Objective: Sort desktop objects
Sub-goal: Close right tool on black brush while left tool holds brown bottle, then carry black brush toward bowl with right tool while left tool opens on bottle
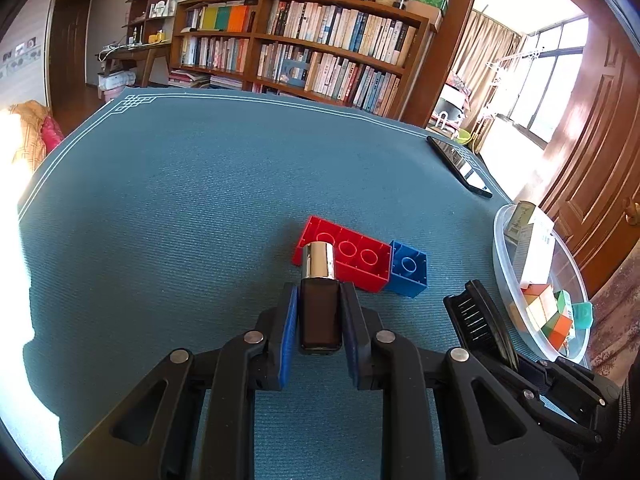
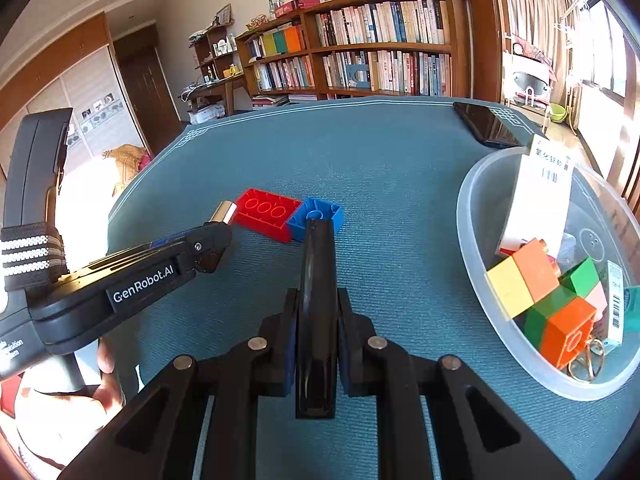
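Both claws loaded, so the step looks like pick done, carry to the bin pending. Left gripper [image 1: 319, 312] clamped tight on a small dark bottle [image 1: 320, 312] with a silver cap, lower centre of the left wrist view, pads pressing its sides. Right gripper [image 2: 318, 320] pinched shut on a black comb [image 2: 317, 300], held edge-on at lower centre of the right wrist view; its teeth show only at lower right of the left view. Red brick [image 1: 344, 258] and blue brick [image 1: 408, 268] lie upside down, touching, mid-frame on the teal mat [image 1: 180, 200]. Clear bowl [image 2: 468, 216], right edge, already holds bricks and cartons. Next move likely calls for swinging each load over the rim before letting go. Bowl's far side cut off; carton print unreadable; phone [image 2: 486, 124] partly hidden behind the bowl.
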Available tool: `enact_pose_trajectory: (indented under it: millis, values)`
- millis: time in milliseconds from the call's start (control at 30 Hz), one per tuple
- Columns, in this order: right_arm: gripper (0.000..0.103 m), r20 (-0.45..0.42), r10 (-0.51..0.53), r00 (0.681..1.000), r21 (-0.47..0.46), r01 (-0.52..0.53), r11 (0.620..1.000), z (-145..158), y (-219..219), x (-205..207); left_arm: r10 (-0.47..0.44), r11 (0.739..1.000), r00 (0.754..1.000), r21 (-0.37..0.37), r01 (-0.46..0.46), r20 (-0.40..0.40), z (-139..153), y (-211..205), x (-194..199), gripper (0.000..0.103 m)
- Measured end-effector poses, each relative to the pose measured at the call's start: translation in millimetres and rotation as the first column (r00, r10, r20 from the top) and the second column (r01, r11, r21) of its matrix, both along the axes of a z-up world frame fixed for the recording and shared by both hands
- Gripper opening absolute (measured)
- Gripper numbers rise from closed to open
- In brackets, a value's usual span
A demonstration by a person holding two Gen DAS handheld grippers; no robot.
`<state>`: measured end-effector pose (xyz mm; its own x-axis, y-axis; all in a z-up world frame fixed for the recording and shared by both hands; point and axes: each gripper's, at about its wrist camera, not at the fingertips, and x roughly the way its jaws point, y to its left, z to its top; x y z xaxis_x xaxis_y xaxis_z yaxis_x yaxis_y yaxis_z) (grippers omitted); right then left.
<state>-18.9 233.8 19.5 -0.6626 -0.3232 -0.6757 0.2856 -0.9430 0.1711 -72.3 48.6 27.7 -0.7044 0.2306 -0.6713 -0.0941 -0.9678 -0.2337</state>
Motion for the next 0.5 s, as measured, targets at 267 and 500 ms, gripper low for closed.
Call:
enact_pose_trajectory:
  millis: [267, 500]
  values:
    - [0.019, -0.023, -0.029, 0.999, -0.025, 0.029, 0.999, 8.7, 8.4, 6.3, -0.030, 1.000, 0.999, -0.002, 0.030, -0.026, 5.3, 10.4, 4.2, 0.023]
    - [0.019, -0.061, -0.076, 0.995, -0.040, 0.074, 0.996, 20.9, 26.8, 13.9, -0.075, 0.997, 0.996, -0.007, 0.075, -0.052, 12.5, 25.8, 9.8, 0.023]
